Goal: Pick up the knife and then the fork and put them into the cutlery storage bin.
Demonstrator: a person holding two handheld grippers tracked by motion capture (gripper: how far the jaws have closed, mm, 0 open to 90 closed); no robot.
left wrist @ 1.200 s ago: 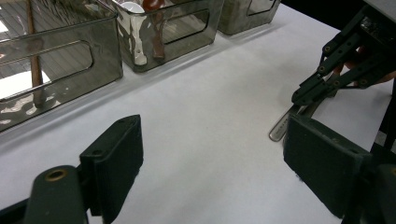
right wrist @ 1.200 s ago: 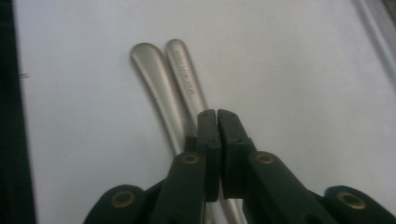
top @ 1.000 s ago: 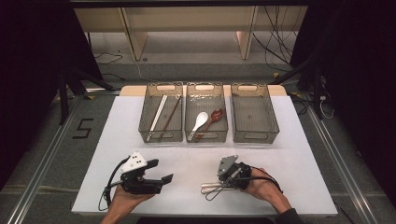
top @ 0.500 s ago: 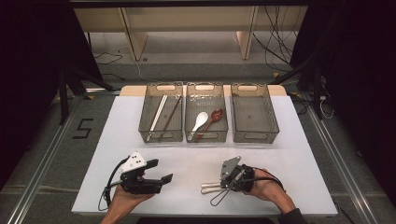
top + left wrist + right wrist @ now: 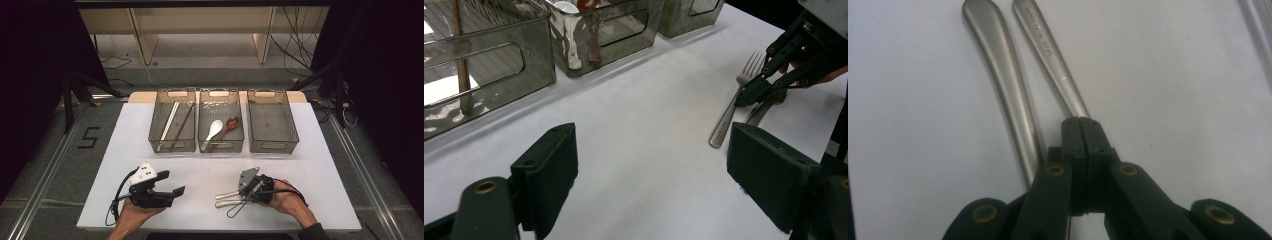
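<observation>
Partly hidden cutlery
Fork (image 5: 730,116) heads covered by the right tool (image 5: 1081,131) (handles alone visible); far bin (image 5: 689,12) cut off by the frame's top edge.

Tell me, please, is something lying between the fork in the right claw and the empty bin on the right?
Nothing visible does. The right claw is shut on one fork; bare white table lies between it and the empty bin.

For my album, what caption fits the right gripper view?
Right tongs shut on one metal handle, a second handle lying beside it on the white table.
</observation>
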